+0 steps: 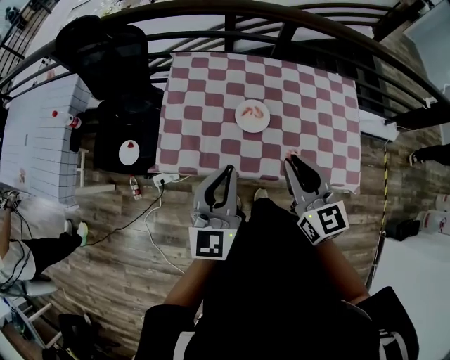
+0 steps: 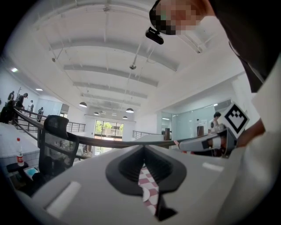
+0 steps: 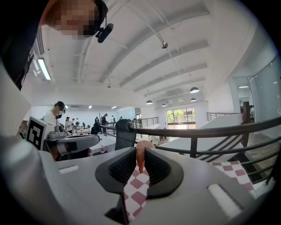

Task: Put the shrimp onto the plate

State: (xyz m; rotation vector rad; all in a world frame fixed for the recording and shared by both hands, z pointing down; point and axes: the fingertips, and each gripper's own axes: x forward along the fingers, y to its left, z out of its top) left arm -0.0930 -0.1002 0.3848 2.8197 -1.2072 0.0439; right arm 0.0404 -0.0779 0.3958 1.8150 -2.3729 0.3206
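A white plate (image 1: pixel 252 116) lies near the middle of the red-and-white checked tablecloth (image 1: pixel 211 105), with pink shrimp (image 1: pixel 253 111) on it. My right gripper (image 1: pixel 290 160) hovers at the table's near edge, right of the plate, shut on a pink shrimp (image 3: pixel 140 158) that sticks up between its ribbed pads (image 3: pixel 156 167). In the right gripper view (image 3: pixel 141 151) that shrimp hangs over checked cloth. My left gripper (image 1: pixel 229 170) is held at the near edge below the plate. In its own view the left gripper (image 2: pixel 144 151) is shut, with only a sliver of cloth showing between the jaws.
A black office chair (image 1: pixel 105 53) and a low black stand (image 1: pixel 126 140) sit left of the table. A power strip (image 1: pixel 165 180) and cables lie on the wooden floor. A dark metal railing (image 1: pixel 281 17) curves behind the table. A white table (image 1: pixel 35 133) is far left.
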